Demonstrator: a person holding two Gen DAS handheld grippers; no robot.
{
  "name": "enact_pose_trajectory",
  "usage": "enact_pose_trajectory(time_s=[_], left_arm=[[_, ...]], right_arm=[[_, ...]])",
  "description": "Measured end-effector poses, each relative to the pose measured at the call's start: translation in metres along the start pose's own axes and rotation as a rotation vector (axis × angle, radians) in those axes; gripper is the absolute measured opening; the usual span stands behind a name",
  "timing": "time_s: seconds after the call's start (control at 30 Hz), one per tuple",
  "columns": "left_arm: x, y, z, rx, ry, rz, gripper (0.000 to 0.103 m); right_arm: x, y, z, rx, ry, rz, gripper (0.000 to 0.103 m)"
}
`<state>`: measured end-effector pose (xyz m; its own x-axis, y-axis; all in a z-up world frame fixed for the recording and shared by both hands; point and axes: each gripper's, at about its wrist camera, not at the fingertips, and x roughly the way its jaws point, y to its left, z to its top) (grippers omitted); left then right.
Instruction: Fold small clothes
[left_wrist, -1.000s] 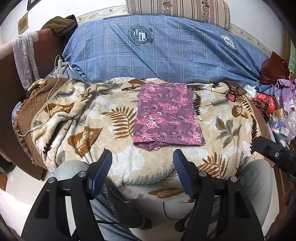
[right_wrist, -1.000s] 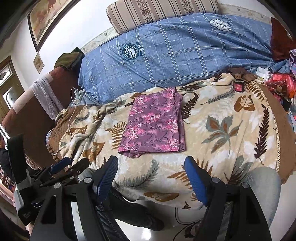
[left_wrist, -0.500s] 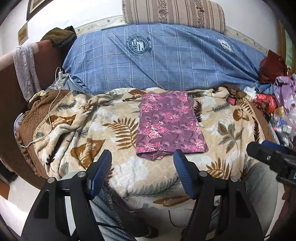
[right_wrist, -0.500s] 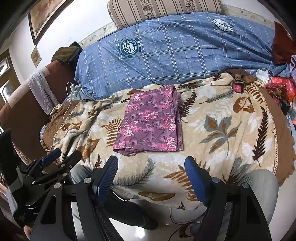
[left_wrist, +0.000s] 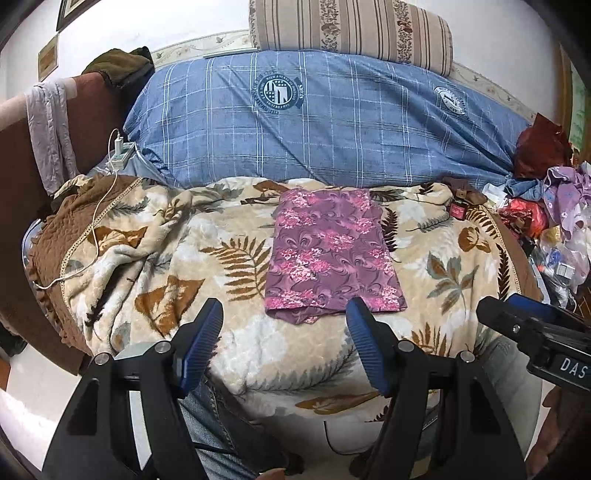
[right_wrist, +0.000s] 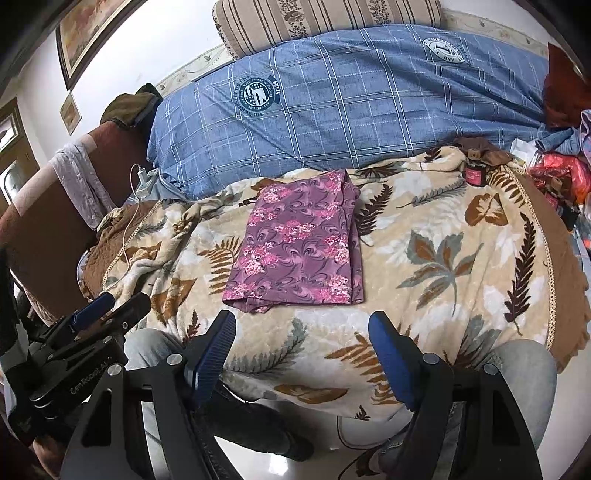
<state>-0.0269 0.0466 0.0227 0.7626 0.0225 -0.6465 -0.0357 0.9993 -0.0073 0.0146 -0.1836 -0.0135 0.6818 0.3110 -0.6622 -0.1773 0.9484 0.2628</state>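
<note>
Your left gripper (left_wrist: 282, 332) is released, nothing between the blue pads, held over the near blanket (left_wrist: 155, 266) edge. The purple floral cloth (left_wrist: 332, 258) lies folded flat mid-blanket, just beyond. Your right gripper (right_wrist: 303, 343) is likewise spread and empty. Small red jar (right_wrist: 474, 173) sits far right.

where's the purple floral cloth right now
The purple floral cloth lies folded flat mid-frame in both wrist views on the leaf-print blanket, just below the blue plaid bedding, left of the small red jar.
</note>
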Motion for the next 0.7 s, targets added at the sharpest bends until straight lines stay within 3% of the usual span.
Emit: enact_pose_trajectory(time_s=[0.7], left_arm=[[0.0037, -0.0024, -0.0008, 0.011, 0.010, 0.012, 0.073]], right_arm=[[0.0013, -0.0001, -0.0018, 0.003, 0.000, -0.005, 0.076]])
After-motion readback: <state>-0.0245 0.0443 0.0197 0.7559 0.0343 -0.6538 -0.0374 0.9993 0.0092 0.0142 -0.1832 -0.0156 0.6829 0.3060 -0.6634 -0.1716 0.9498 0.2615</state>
